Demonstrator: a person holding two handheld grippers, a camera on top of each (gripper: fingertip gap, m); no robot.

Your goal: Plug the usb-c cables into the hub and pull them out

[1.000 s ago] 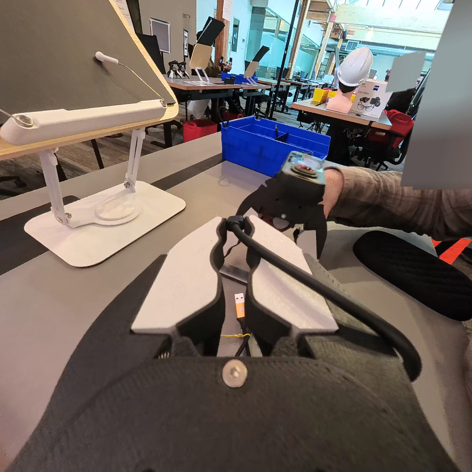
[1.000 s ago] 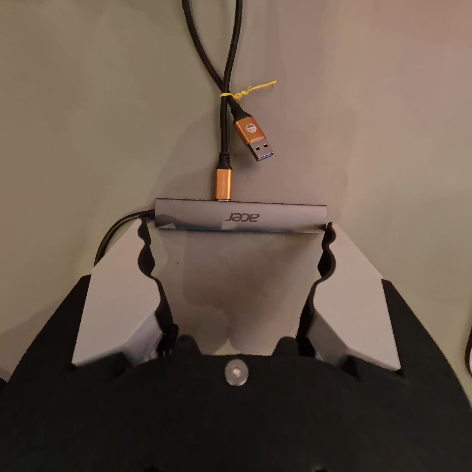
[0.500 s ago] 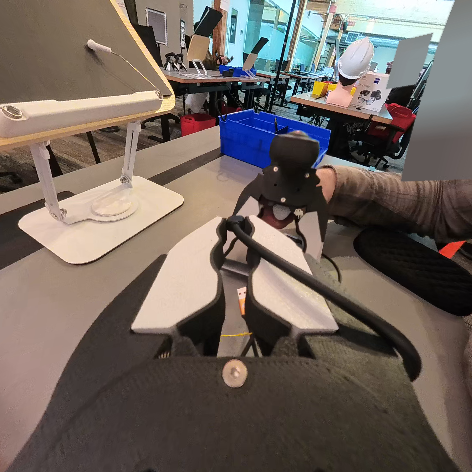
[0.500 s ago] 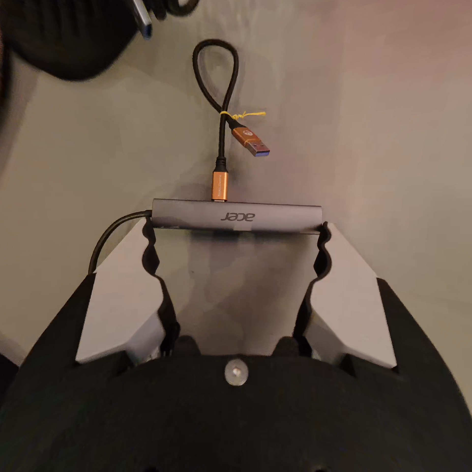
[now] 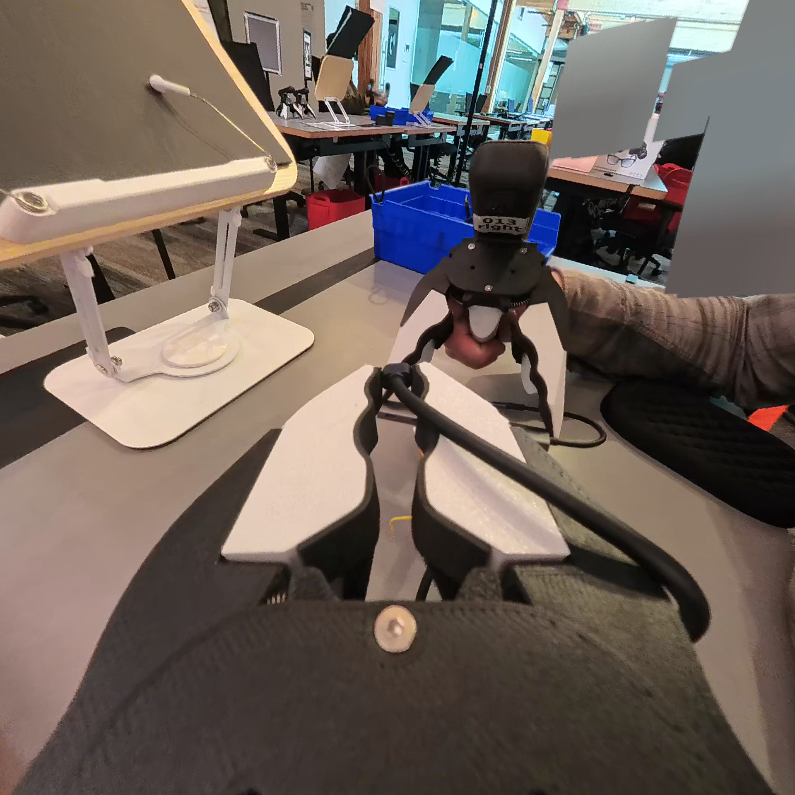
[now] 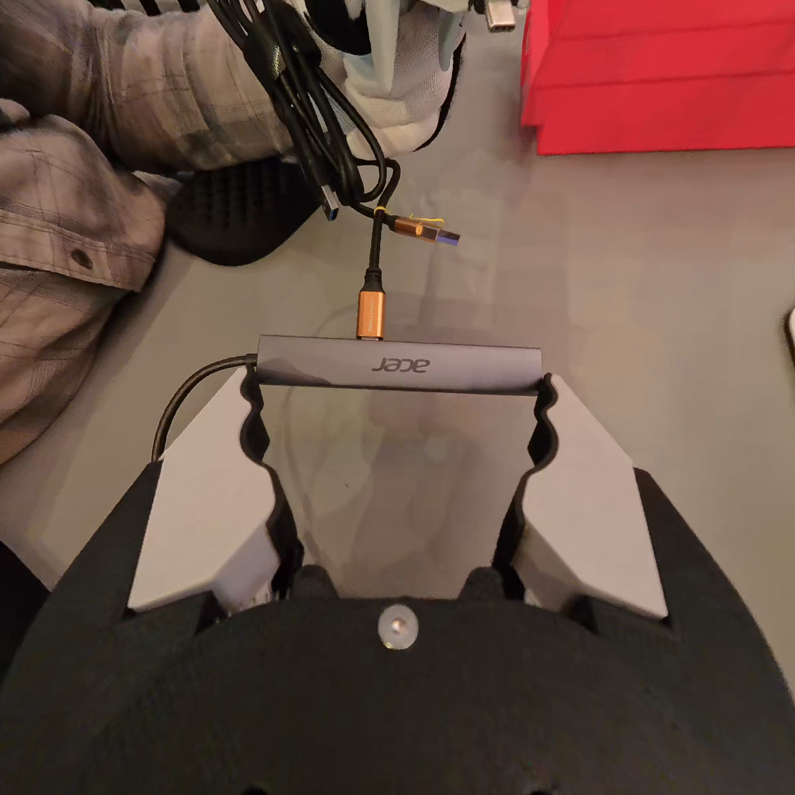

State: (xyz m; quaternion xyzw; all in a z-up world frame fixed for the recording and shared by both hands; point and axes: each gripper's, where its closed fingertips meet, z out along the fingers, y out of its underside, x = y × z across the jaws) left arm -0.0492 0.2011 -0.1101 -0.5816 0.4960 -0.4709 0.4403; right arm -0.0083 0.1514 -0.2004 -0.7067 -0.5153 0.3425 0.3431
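Note:
My right gripper (image 6: 398, 383) is shut on the two ends of a grey hub (image 6: 318, 361) and holds it crosswise. An orange USB-C plug (image 6: 370, 314) sits in the hub's far side; its cable loops back to a loose orange USB-A plug (image 6: 423, 232). My left gripper (image 5: 398, 378) is shut on a thick black cable (image 5: 494, 456) near its end, just in front of the right gripper (image 5: 477, 400). In the right wrist view the left gripper's fingers (image 6: 387, 51) show at the top with black cables (image 6: 327, 129) and a silver plug (image 6: 501, 17).
A white tilted stand (image 5: 180, 365) stands left on the grey table (image 5: 86, 494). A blue bin (image 5: 413, 232) sits behind the right gripper. A black padded rest (image 5: 697, 456) lies right. A red box (image 6: 662, 73) is at the right view's far right; a sleeve (image 6: 86, 172) at its left. The gap from one gripper's tips to the other's is roughly 12 centimetres.
The right gripper has tipped up with the hub still in it, its handle now upright. The left gripper, still shut on the black cable, now shows in the right wrist view.

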